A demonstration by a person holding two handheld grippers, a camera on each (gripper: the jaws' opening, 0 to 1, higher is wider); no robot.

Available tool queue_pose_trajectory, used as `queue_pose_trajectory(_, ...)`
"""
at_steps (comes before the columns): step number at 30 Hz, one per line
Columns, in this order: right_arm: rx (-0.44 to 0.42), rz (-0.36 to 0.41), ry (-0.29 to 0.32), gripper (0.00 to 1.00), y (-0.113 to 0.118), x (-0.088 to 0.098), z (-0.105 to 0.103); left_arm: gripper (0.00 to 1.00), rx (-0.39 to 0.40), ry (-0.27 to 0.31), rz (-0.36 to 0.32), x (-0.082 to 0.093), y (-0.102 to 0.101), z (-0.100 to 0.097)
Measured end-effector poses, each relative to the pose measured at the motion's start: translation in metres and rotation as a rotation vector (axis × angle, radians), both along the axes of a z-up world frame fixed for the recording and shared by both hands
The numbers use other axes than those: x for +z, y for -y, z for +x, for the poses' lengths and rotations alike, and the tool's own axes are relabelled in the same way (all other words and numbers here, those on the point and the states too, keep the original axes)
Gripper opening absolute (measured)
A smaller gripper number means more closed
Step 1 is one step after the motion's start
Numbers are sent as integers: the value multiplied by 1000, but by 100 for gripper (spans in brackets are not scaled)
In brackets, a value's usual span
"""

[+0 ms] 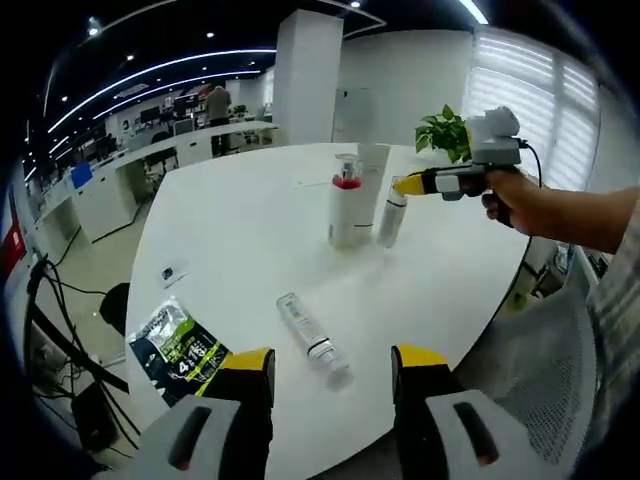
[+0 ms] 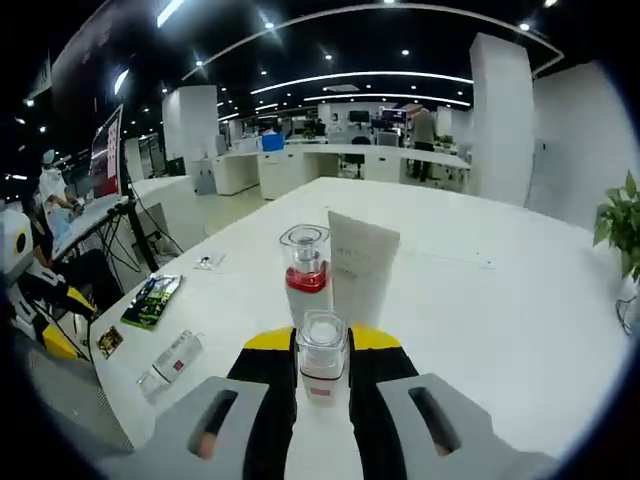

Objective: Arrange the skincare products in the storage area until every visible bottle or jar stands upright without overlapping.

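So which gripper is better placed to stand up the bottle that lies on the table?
Left, probably. The left gripper is open, with the lying clear bottle just ahead of its jaws. The right gripper is shut on a small clear bottle.

left claw (image 1: 332,372): grey body, yellow-black tips | right claw (image 2: 322,352): same | sleeve (image 1: 622,270): grey plaid

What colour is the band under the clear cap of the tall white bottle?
Red band, clearest in the right gripper view.

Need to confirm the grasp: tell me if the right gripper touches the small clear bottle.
Touching: in the right gripper view, the right gripper jaws press both sides of the small clear bottle.
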State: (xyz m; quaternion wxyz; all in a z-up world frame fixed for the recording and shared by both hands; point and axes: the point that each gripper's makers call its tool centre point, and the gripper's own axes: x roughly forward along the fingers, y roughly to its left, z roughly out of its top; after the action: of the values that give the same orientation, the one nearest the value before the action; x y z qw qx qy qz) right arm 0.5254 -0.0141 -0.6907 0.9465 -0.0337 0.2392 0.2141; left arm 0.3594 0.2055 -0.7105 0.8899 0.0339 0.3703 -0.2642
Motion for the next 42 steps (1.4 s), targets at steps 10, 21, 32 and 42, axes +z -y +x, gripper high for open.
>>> queue_pose_trajectory(10,-25,-22,-8,17,-3,-22,6,47,-14,-7,-1,0,2,6)
queue_pose_trajectory(21,-58,-45,45,18,0,-21,15,45,-2,-18,4,-4,-7,4)
queue_pose_trajectory(32,-35,-53,-107,27,12,-59,0,45,-20,-18,2,-5,-2,8)
queue_pose_trajectory(42,39,-149,-175,17,13,-82,7,44,-20,-36,10,-10,-7,7)
